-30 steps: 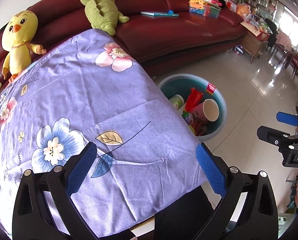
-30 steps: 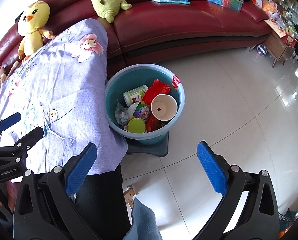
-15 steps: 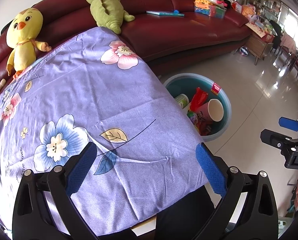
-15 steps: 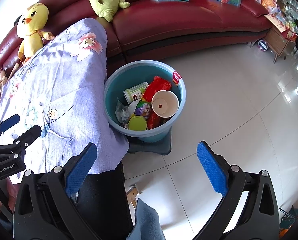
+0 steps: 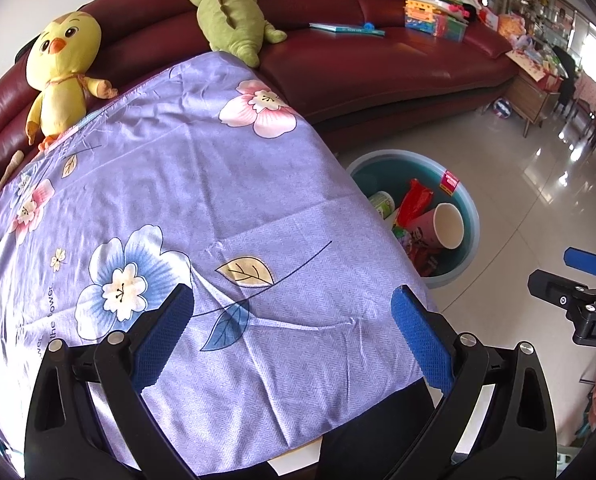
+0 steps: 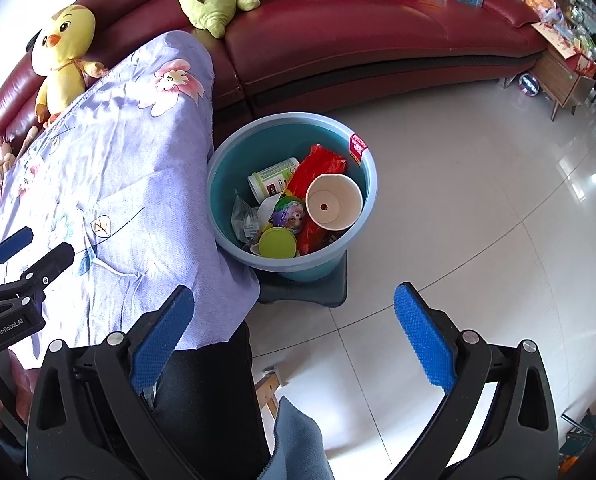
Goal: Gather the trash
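- Over the floral purple tablecloth (image 5: 202,184), the left gripper (image 5: 292,334) hung with its blue-padded jaws spread wide and nothing between them; no trash lay on the cloth in its view.
- Compared with a second earlier, the left view had shifted only a little: the cloth and the sofa (image 5: 377,64) sat slightly lower and further right in the picture, as if the gripper had drifted or tilted a touch.
- The right gripper (image 6: 294,334) was likewise spread and empty, held above the tiled floor (image 6: 477,200) beside the table's edge; its view had barely changed.
- The trash sat in the blue bucket (image 6: 371,184) on the floor, just beside the hanging cloth: a paper cup (image 6: 333,200), a red wrapper (image 6: 317,168), a white and green jar (image 6: 272,180), a green lid (image 6: 278,242) and crumpled clear plastic (image 6: 244,220).
- The contents of the bucket looked the same across the second, so nothing had been dropped in during it.
- Judging from the bare cloth and both empty grippers, the collecting seemed finished, or close to it.
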A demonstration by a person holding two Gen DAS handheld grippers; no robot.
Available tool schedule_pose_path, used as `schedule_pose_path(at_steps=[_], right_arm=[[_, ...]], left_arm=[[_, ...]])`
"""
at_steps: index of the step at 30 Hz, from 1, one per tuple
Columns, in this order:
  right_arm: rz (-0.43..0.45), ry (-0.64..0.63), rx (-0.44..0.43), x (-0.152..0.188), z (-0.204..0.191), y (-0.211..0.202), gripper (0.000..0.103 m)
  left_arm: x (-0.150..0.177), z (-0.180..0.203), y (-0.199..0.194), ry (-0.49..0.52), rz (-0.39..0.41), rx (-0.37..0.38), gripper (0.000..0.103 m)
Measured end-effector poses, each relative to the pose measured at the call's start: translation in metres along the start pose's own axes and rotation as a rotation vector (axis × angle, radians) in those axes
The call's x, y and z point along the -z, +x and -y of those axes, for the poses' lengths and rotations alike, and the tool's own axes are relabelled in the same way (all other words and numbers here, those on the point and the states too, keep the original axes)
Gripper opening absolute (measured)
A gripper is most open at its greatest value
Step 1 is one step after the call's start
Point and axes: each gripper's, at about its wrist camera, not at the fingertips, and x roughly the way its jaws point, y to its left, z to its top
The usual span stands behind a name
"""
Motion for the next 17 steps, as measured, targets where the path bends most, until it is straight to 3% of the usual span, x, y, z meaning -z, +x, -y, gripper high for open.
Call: schedule_pose_path(at_steps=[17], right_arm=[[-0.006,-0.003,0.001,-0.0014,-0.0021,0.0043,0.096]], left_arm=[[-0.0011,-0.0082,0.0097,-0.026,-0.038,-0.044,0.099]])
